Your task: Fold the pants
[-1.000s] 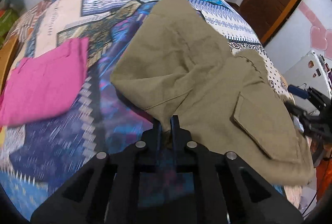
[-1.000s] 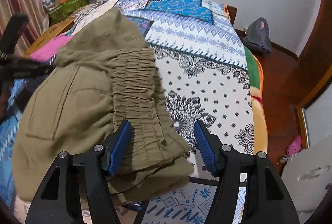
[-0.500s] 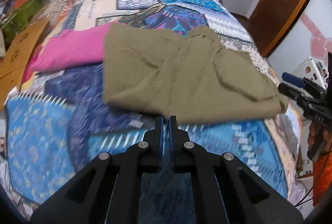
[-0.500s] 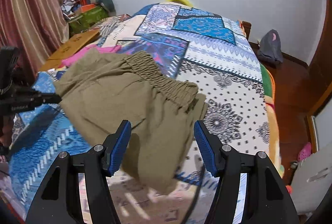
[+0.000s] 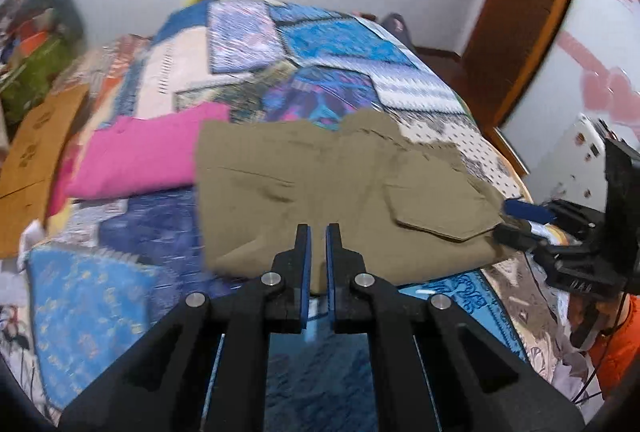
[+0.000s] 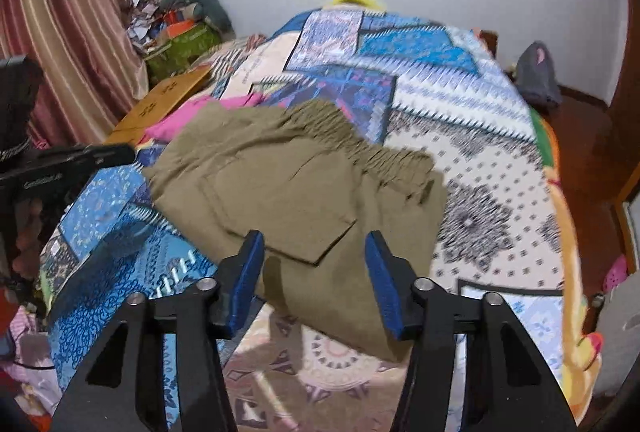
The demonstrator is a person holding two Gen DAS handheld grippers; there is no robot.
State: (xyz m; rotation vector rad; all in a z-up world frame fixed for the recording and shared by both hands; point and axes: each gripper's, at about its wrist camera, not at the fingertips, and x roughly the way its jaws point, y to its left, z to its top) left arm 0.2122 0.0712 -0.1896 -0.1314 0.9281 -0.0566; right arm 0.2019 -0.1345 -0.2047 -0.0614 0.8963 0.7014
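Note:
The olive-green pants [image 5: 332,192] lie folded flat on the patchwork bedspread [image 5: 328,44], pocket flap facing up; in the right wrist view they [image 6: 304,192] show their elastic waistband at the far edge. My left gripper [image 5: 317,232] hovers just at the pants' near edge, its jaws nearly together with a narrow gap and nothing between them. My right gripper [image 6: 316,252] is open wide and empty above the pants' near corner; it also shows in the left wrist view [image 5: 532,220] at the pants' right end.
A folded pink garment [image 5: 140,156] lies to the left of the pants, touching their edge. A cardboard piece [image 5: 32,152] and a clutter pile [image 6: 180,32] sit at the bed's left side. A wooden door [image 5: 520,12] stands at the right.
Both grippers have drawn back and up from the pants. The pants have settled flat on the bed. The left jaws have opened by a small gap.

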